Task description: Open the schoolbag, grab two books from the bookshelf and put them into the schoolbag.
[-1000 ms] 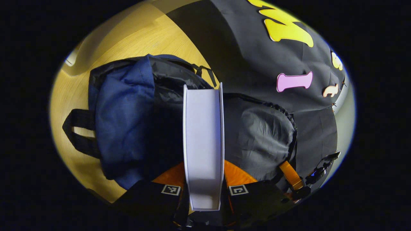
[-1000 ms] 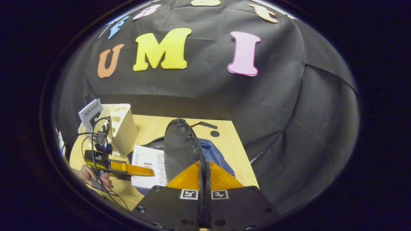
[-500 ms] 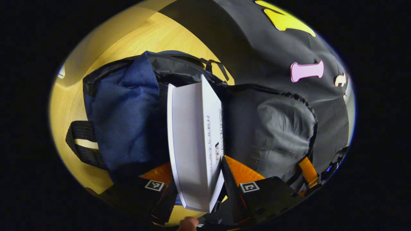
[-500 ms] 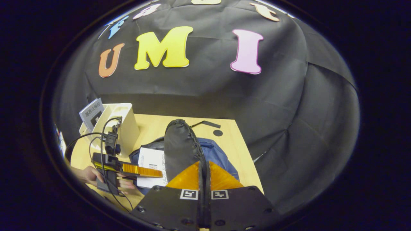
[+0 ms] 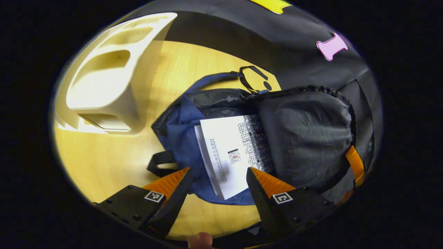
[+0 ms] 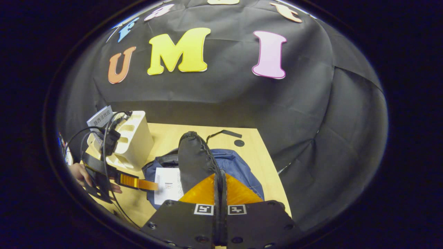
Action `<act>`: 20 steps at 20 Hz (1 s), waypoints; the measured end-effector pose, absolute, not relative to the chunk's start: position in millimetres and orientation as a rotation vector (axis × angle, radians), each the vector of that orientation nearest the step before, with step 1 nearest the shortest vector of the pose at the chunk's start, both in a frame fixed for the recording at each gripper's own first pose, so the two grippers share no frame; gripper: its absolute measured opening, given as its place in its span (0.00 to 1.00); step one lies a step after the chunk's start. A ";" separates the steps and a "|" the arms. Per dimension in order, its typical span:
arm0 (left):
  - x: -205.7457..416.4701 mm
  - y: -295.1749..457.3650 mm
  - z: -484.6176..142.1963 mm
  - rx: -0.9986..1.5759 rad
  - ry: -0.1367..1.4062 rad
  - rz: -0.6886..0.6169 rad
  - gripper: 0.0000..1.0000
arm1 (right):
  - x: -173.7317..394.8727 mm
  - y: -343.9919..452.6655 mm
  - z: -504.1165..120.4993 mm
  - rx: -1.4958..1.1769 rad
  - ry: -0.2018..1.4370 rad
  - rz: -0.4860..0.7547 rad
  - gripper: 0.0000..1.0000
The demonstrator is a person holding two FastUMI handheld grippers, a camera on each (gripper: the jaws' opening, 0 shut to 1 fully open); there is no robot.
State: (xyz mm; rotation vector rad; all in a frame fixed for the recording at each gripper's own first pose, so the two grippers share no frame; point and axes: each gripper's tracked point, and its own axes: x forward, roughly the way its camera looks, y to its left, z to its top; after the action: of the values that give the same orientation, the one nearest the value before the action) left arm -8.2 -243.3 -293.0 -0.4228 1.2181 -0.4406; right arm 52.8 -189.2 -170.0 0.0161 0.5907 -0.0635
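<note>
The blue schoolbag (image 5: 178, 129) lies on the wooden table with its black-lined flap (image 5: 306, 131) held up. A white book (image 5: 230, 152) rests flat in the opening, one end sticking out toward me. My left gripper (image 5: 219, 169) is open above that end and touches nothing. My right gripper (image 6: 218, 176) is shut on the raised flap (image 6: 194, 159); its finger (image 5: 354, 164) shows at the flap's edge. In the right gripper view the left gripper (image 6: 138, 182) hovers beside the book (image 6: 168, 185). Another book (image 6: 99, 117) stands in the white bookshelf (image 6: 133, 141).
The white bookshelf (image 5: 104, 79) stands on the table (image 5: 104, 162) left of the bag. A black carry strap (image 5: 161, 162) sticks out of the bag's side. The black cloth wall runs close behind the table. A hand (image 6: 81, 173) holds the left gripper.
The left gripper has opened and let go of the book, which dropped flat into the bag. That gripper has drawn back, bringing the bookshelf into its view. The right gripper still holds the flap.
</note>
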 end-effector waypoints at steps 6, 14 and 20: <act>-14.7 -177.6 -231.1 -0.227 1.075 -0.379 0.97 | 47.6 -177.8 -164.9 0.010 0.580 -0.066 0.00; 2.5 -61.1 -141.7 -0.100 0.895 -0.218 0.97 | 43.1 -155.4 -161.1 -0.004 0.572 -0.058 0.00; 48.0 31.9 -94.0 -0.087 0.813 -0.118 0.98 | 43.2 -148.8 -158.8 0.006 0.573 -0.074 0.00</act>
State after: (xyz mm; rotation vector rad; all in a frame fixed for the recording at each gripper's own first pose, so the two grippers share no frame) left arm 48.0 31.9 -94.0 -0.0871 0.8129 -0.1185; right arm 43.2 -148.8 -158.8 0.0064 0.5729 -0.0740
